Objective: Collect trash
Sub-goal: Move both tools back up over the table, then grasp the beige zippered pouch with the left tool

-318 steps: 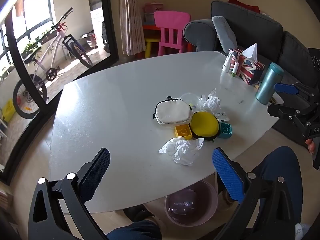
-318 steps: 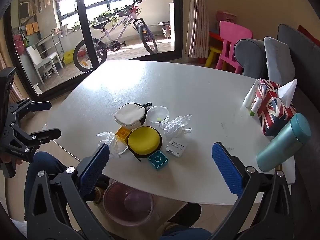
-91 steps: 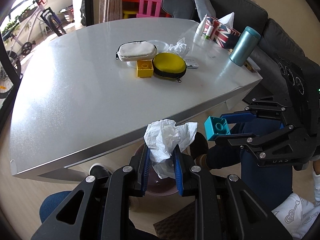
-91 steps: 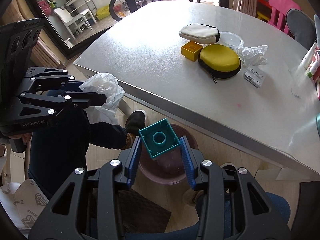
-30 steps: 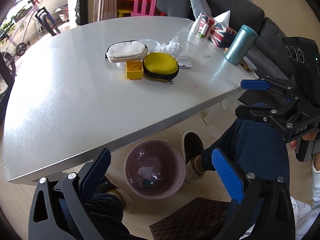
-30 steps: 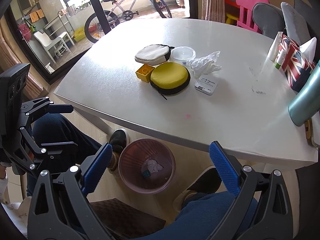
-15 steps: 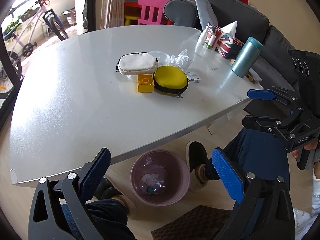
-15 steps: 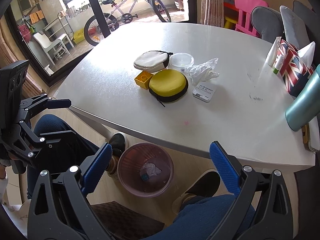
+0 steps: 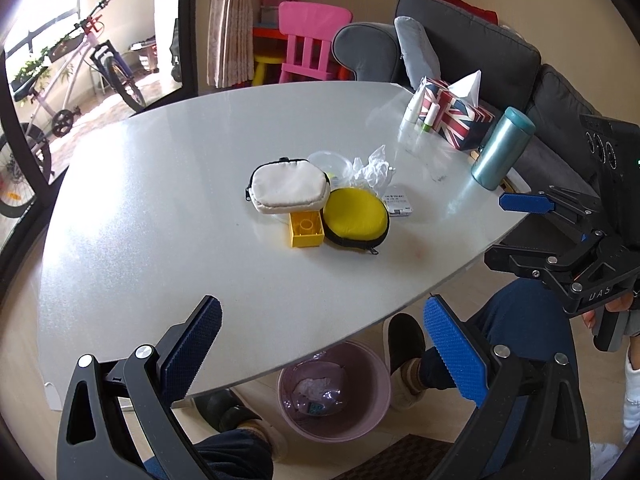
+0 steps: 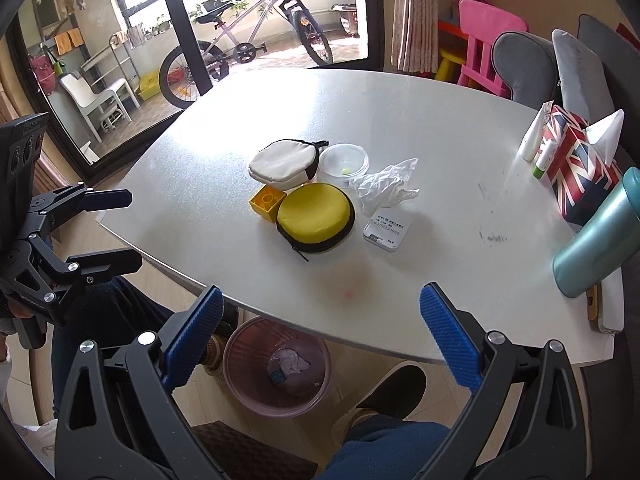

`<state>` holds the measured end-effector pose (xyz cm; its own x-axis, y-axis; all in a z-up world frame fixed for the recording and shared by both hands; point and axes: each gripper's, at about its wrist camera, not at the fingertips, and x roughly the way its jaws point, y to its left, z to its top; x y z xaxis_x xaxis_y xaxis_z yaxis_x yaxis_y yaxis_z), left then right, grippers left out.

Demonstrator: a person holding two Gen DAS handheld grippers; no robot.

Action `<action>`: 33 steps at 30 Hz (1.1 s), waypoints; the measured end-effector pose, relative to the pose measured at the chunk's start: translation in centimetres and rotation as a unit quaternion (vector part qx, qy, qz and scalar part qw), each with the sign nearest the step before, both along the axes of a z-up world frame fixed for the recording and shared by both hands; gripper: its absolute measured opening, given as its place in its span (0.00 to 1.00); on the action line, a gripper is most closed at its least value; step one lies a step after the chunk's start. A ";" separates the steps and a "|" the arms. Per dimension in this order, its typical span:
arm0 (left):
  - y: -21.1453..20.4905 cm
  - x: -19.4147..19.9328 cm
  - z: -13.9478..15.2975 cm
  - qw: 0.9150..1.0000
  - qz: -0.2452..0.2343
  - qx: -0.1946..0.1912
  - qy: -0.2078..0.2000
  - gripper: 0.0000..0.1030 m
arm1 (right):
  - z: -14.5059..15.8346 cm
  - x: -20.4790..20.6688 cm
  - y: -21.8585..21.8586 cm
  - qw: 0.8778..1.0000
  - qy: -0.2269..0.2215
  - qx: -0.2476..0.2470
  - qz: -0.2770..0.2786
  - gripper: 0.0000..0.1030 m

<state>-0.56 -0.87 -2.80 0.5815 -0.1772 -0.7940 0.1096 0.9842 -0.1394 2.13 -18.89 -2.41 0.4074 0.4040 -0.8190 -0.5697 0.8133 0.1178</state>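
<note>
The crumpled wrapper [image 10: 385, 187] lies on the worktop [image 10: 440, 128] in the central cluster, touching the clear round container [image 10: 345, 160] and just beside the yellow round case [image 10: 316, 216] and the small white box [image 10: 388, 227]. A white pouch [image 10: 282, 164] and a yellow block [image 10: 265, 201] close the cluster on its left side. Bare worktop surrounds the cluster on all sides, widest toward the far edge.

The pink bin [image 10: 276, 368] stands on the floor under the near worktop edge and holds a crumpled tissue [image 10: 290, 360] and a teal block [image 10: 277, 377]. The person's feet stand near it on either side.

At the right edge stand a flag-patterned tissue box [image 10: 576, 168], two small tubes [image 10: 538, 146] and a teal tumbler [image 10: 596, 236], well apart from the cluster.

The left claw [image 9: 320, 344] and the right claw [image 10: 320, 332] both hang spread wide and empty above the near edge, on opposite sides of the bin.
</note>
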 end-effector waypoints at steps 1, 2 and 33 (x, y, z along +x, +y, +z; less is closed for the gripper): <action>0.1 0.3 0.1 1.000 0.001 0.001 -0.002 0.94 | 0.1 0.3 -0.1 1.000 -0.002 0.000 -0.003 0.94; 0.2 0.5 0.3 1.000 0.002 0.001 -0.004 0.94 | 0.2 0.6 -0.2 1.000 -0.003 0.000 -0.007 0.94; 0.6 11.5 -2.9 0.999 -0.004 0.020 0.048 0.94 | -1.7 8.7 -0.4 0.998 -0.001 -0.017 -0.054 0.95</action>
